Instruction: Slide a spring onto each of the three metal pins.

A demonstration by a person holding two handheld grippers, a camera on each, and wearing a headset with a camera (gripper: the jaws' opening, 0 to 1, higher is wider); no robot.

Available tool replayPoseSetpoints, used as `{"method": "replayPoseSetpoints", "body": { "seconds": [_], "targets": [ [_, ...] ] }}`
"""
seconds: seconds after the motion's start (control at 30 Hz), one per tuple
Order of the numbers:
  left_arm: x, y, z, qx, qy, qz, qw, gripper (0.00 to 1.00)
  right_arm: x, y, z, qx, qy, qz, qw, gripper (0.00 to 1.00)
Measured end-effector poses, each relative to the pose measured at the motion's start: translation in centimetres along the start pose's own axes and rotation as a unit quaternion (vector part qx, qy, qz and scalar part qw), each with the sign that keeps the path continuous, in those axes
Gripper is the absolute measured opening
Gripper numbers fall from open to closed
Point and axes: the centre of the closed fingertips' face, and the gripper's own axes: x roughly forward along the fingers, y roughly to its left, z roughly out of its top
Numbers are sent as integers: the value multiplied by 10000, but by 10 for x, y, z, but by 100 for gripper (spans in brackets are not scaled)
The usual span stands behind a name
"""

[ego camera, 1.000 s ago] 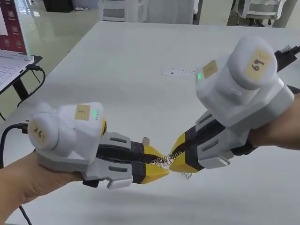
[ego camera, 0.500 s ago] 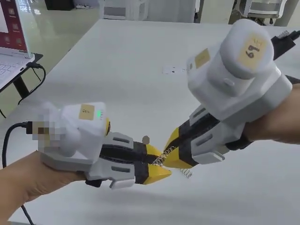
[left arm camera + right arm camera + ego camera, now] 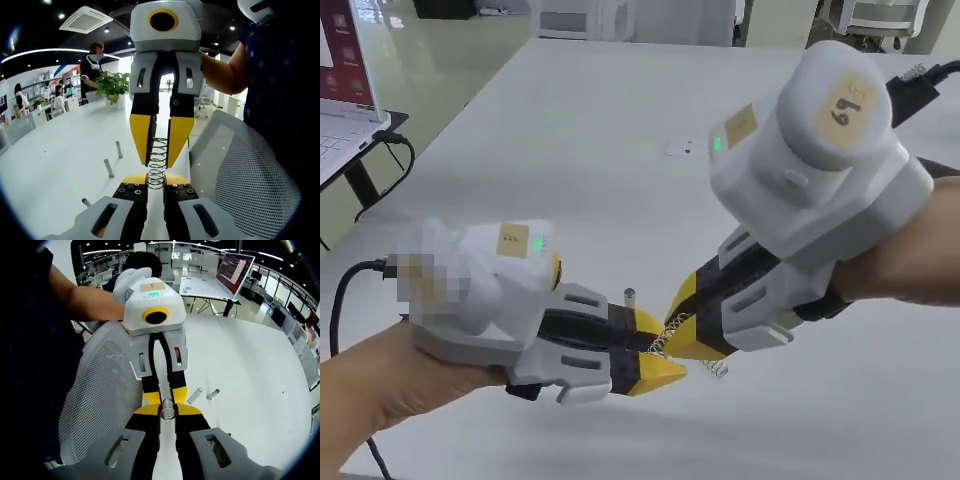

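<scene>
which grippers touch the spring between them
Touching, both: the left gripper view shows the spring pinched by the right gripper, its near end wedged in the left gripper.

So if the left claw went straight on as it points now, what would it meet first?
The left claw grips a spring; just past it comes the right claw, facing it tip to tip.

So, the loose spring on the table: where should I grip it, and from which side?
Probably at the middle coils of the loose spring, from above, fingers on its two long sides: it lies flat on the table, leaving those sides free.
</scene>
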Motion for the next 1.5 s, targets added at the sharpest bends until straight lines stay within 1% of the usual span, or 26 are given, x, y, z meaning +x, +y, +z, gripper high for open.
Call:
{"method": "replayPoseSetpoints", "body": {
  "seconds": [0.33, 0.6, 0.73, 0.83, 0.97, 1.03, 1.07, 1.17, 1.37, 1.5],
  "targets": [
    [0, 2, 0, -62, 11, 28, 10000, 4, 0, -1, -1, -52, 68, -19, 10000, 8],
    [-5, 5, -1, -133, 4, 99, 9999, 7, -3, -9, -7, -16, 152, -77, 9999, 8],
    [-11, 9, -1, -174, -19, 198, 9996, 9, -7, -15, -14, 29, 220, -161, 9996, 8],
    [-16, 13, -3, -219, -38, 302, 9993, 13, -11, -19, -19, 82, 252, -211, 9994, 8],
    [-22, 17, -8, -278, -19, 421, 9987, 15, -17, -26, -27, 182, 302, -312, 9989, 8],
    [-24, 20, -10, -321, -16, 497, 9982, 20, -20, -30, -32, 222, 343, -378, 9984, 8],
    [-26, 21, -12, -348, -7, 535, 9980, 21, -22, -33, -35, 237, 358, -431, 9981, 8],
    [-30, 24, -16, -418, 17, 603, 9973, 24, -26, -37, -39, 318, 365, -481, 9977, 8],
    [-40, 29, -24, -538, 22, 816, 9952, 31, -40, -53, -57, 492, 505, -708, 9950, 8],
    [-45, 30, -27, -601, 10, 919, 9940, 33, -48, -64, -66, 591, 561, -846, 9931, 8]
  ]
}}
